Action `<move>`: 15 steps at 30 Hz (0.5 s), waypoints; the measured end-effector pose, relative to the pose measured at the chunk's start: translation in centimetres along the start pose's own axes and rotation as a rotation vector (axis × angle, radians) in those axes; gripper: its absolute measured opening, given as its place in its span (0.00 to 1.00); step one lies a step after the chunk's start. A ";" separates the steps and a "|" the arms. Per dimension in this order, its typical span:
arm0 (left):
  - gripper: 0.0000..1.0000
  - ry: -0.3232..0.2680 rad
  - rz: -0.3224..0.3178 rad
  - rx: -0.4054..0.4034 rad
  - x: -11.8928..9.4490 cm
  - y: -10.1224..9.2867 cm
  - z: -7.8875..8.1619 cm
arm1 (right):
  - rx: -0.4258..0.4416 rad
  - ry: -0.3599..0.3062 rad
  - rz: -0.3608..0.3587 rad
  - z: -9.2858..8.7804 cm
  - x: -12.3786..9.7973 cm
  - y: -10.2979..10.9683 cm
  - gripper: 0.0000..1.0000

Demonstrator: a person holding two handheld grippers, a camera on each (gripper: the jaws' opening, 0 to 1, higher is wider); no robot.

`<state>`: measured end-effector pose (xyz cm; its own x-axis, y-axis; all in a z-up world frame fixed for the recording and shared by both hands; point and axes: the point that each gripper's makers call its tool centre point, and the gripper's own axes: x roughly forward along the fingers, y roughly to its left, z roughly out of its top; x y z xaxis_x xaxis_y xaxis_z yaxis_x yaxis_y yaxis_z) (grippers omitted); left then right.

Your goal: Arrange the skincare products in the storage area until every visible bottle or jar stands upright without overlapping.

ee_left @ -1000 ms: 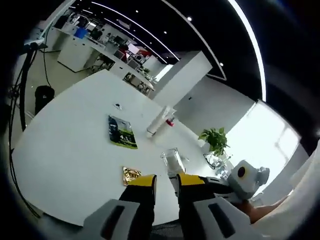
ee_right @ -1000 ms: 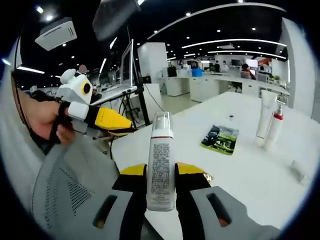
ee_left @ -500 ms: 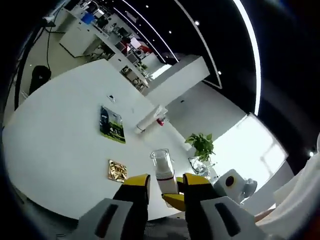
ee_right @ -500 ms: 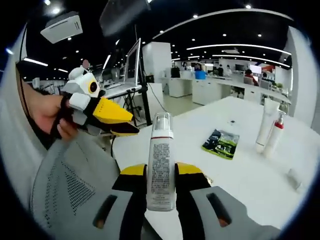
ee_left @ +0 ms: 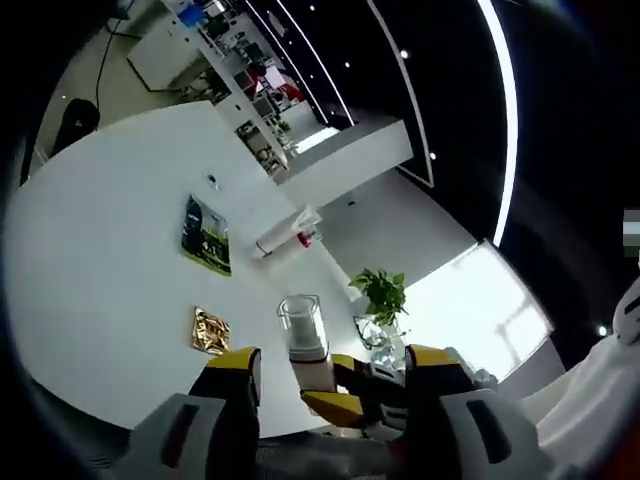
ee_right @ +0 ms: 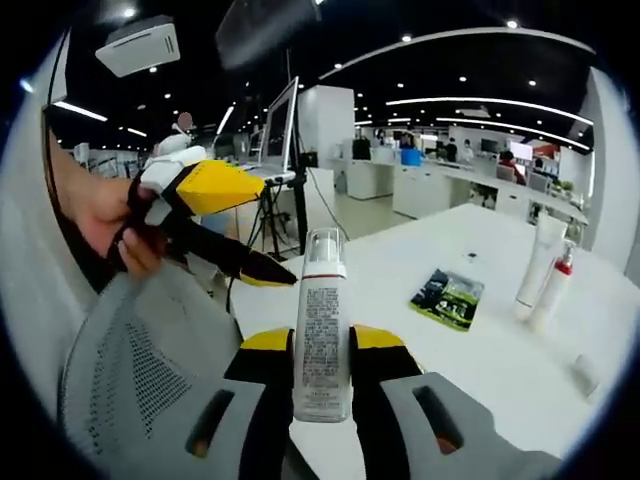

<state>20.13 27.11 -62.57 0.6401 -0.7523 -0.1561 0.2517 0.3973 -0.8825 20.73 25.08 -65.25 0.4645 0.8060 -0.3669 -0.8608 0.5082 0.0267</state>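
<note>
Right gripper view: my right gripper (ee_right: 320, 345) clamps a pump bottle (ee_right: 321, 335) upright between its yellow-tipped jaws, off the near edge of the white table (ee_right: 480, 350) — not yet set down. My left gripper (ee_right: 215, 225), jaws spread wide, reaches toward the bottle from the left, one tip just beside its neck; I judge a handover or a steadying grasp is under way.

Beyond the bottle, well apart from it on the table, a white tube (ee_right: 533, 262) and a red-capped bottle (ee_right: 556, 285) stand upright side by side, close but whether touching I cannot tell. A dark green packet (ee_right: 450, 297) lies flat between them and the bottle; the left gripper view adds a gold sachet (ee_left: 210, 330) flat, nearer the bottle (ee_left: 304, 340).

So two products stand, one is in the air — most of the placing is left.

The bottle's label carries fine print, too small to read; no brand is legible on the others.
</note>
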 end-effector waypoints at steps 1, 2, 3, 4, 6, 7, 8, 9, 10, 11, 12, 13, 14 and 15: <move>0.59 0.023 0.013 0.027 0.3 0.0 -0.4 | -0.003 -0.003 0.005 0.1 0.0 0.1 0.19; 0.59 0.038 0.025 0.060 0.5 0.1 -0.7 | -0.006 -0.007 0.013 0.2 0.0 0.2 0.19; 0.59 0.043 0.034 0.081 0.7 0.2 -1.0 | -0.009 -0.010 0.016 0.3 0.1 0.3 0.19; 0.57 0.032 0.036 0.072 1.2 0.0 -1.2 | -0.017 -0.016 0.026 0.4 0.1 0.5 0.19; 0.54 0.028 0.028 0.047 1.7 0.2 -1.5 | -0.017 -0.024 0.048 0.6 0.1 1.1 0.19; 0.52 0.018 0.024 0.029 1.9 0.2 -1.5 | -0.025 -0.028 0.061 0.7 0.1 1.4 0.19; 0.49 0.012 0.024 0.017 1.9 0.3 -1.5 | -0.033 -0.034 0.073 0.9 0.1 1.8 0.19; 0.46 0.031 0.022 0.005 2.1 0.4 -1.8 | -0.059 -0.036 0.086 1.1 0.2 2.2 0.19; 0.42 0.057 0.016 0.022 2.1 0.3 -2.2 | -0.073 -0.036 0.095 1.1 0.2 2.5 0.19; 0.35 0.078 0.014 0.033 2.0 0.3 -2.5 | -0.089 -0.037 0.105 1.3 0.3 2.9 0.19; 0.31 0.074 0.025 0.046 1.8 0.6 -2.3 | -0.104 -0.037 0.100 1.3 0.3 2.9 0.19; 0.27 0.066 0.037 0.054 1.6 0.8 -2.1 | -0.111 -0.043 0.104 1.4 0.3 3.0 0.19; 0.23 0.055 0.038 0.046 1.3 1.0 -1.8 | -0.109 -0.046 0.109 1.5 0.3 3.0 0.19; 0.23 0.056 0.019 0.006 1.4 0.6 -1.8 | -0.110 -0.052 0.107 1.6 0.3 3.0 0.19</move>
<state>19.86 25.32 -64.14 0.6036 -0.7724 -0.1976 0.2443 0.4151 -0.8764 18.61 27.38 -63.84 0.3769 0.8697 -0.3186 -0.9221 0.3850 -0.0398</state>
